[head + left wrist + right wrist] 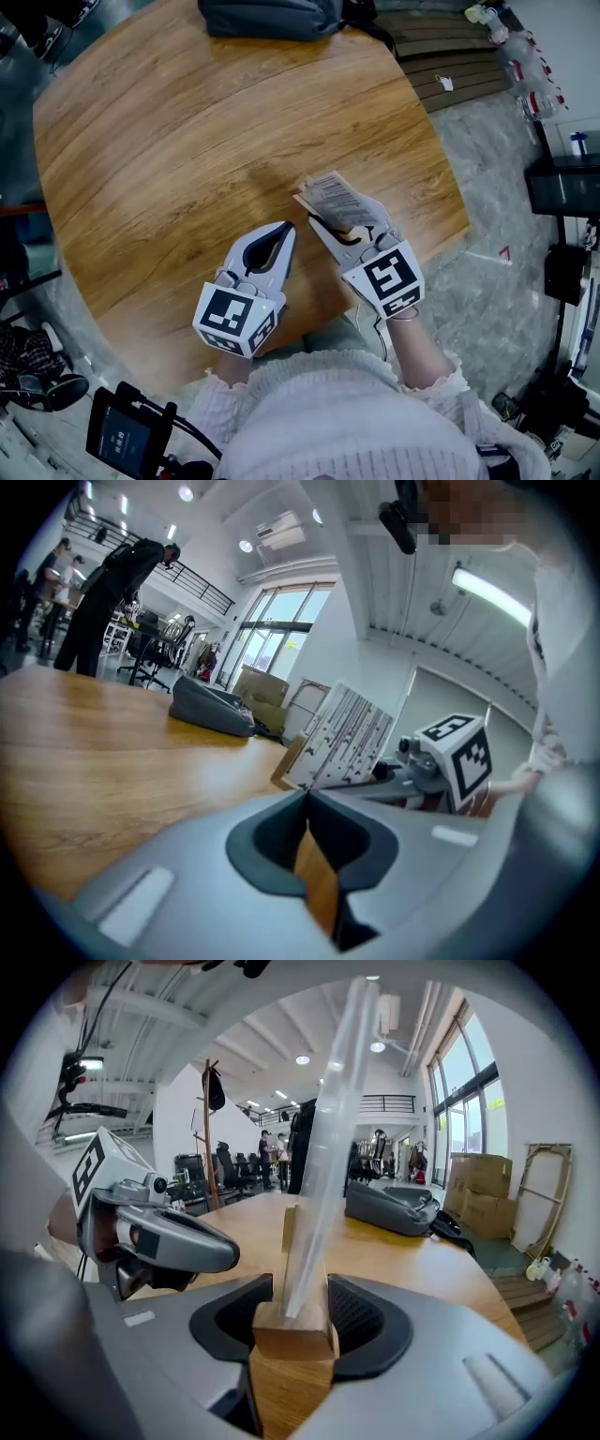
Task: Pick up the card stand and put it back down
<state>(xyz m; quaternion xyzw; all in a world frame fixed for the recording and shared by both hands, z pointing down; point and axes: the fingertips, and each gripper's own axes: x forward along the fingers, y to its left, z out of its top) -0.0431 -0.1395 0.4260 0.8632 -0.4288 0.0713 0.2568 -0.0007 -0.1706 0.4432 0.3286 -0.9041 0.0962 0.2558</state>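
Right gripper [292, 1314] sits at bottom centre of the right gripper view. Its jaws are part-way apart and clamped on the wooden base of the card stand [292, 1321], with both dark pads pressing the block's sides. The clear panel rises from the base, seen edge-on and leaning toward the upper right of the frame. The base's long axis runs straight away from the camera, in line with the jaws, so the grip is across its short width.

In the head view the stand [333, 195] is just right of centre, at the tip of the right gripper [326, 223], with the printed card face up and tilted. I can't tell whether the base is off the table [187, 141] or resting on it (the jaws cover the underside).

The right forearm [417, 349] comes up from the lower right and the gripper points to the upper left. The set-down looks like a straight lower, with the base kept level.

Left gripper [286, 230] is just left of the right one. Its jaws are closed together with nothing in them, and only table shows behind the tips [307, 797]. It is near the stand but apart from it. A grey bag [272, 17] lies at the top edge, well clear.
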